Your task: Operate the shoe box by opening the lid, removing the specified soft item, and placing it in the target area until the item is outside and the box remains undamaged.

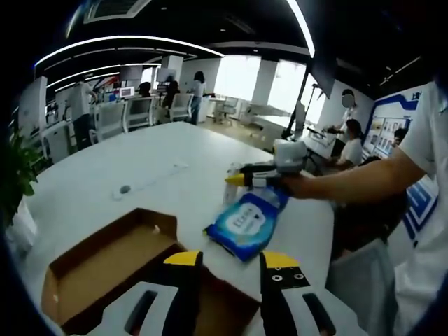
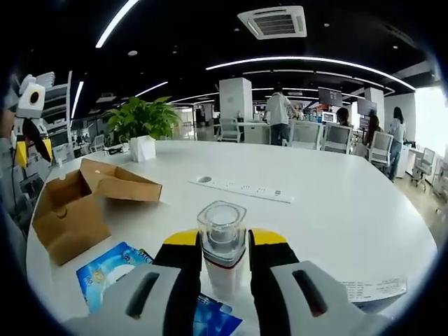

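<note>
Between our right gripper (image 2: pixel 224 245) jaws: clear plastic bottle (image 2: pixel 222 241), clamped upright. Left gripper (image 1: pixel 231 262): jaws apart, empty, over open shoe box (image 1: pixel 105 262). Blue wipes pack (image 1: pixel 246 220): outside box, on white table (image 1: pixel 140 157). Soft, light, prob. slick film; we'd pinch an edge.

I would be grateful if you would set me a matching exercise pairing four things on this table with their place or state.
Things:
1. shoe box
2. wipes pack
3. bottle
4. plant

Place or state:
A. upright between the right tongs
B. green, standing on the table beyond the box
C. brown cardboard, lid open
D. blue, lying flat beside the box

Pairs: 1-C, 2-D, 3-A, 4-B
</note>
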A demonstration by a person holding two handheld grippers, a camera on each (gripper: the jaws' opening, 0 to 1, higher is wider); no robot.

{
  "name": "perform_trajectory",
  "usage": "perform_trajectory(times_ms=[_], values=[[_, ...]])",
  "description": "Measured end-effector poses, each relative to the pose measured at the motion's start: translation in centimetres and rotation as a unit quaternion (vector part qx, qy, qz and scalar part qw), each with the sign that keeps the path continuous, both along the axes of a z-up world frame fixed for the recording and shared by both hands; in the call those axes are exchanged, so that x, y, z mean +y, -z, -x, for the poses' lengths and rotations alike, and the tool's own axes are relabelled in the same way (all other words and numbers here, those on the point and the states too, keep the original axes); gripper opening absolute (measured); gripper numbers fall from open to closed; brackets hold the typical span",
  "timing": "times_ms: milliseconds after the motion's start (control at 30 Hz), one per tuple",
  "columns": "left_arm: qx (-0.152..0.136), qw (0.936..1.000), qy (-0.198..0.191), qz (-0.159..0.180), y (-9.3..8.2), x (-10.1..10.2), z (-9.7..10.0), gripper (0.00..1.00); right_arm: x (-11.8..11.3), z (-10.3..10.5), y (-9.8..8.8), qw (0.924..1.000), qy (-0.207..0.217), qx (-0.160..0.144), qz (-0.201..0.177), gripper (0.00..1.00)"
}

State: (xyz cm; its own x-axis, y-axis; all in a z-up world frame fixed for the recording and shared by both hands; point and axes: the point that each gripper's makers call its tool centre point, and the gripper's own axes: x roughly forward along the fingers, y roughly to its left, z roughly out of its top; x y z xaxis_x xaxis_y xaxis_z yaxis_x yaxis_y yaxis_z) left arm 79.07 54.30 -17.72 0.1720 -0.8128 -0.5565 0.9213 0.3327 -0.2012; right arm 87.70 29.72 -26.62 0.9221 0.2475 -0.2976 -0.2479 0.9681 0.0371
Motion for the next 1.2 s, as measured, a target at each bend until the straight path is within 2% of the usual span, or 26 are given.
perform_trajectory(times_ms=[433, 567, 733, 967, 1200], values=[[-0.001, 1.0, 0.001, 0.001, -0.1, 0.0, 0.0, 0.33, 0.3, 0.5, -0.8, 1.0, -0.001, -0.003, -0.008, 0.3], [-0.003, 1.0, 0.002, 0.002, -0.6, 0.3, 0.2, 0.33, 0.2, 1.5, -2.6, 0.9999, 0.005, -0.015, -0.007, 0.31], [-0.008, 1.0, 0.001, 0.001, -0.9, 1.0, 0.5, 0.33, 0.1, 2.5, -4.0, 0.9997, 0.012, -0.021, -0.002, 0.31], [-0.008, 0.9998, -0.012, -0.012, -1.0, 3.2, 1.3, 0.34, 0.5, 4.0, -6.5, 0.9994, 0.018, -0.03, 0.005, 0.32], [0.004, 0.9979, -0.056, -0.032, -0.9, 7.5, 0.9, 0.36, 3.1, 6.0, -10.9, 0.9982, 0.014, -0.058, 0.01, 0.3]])
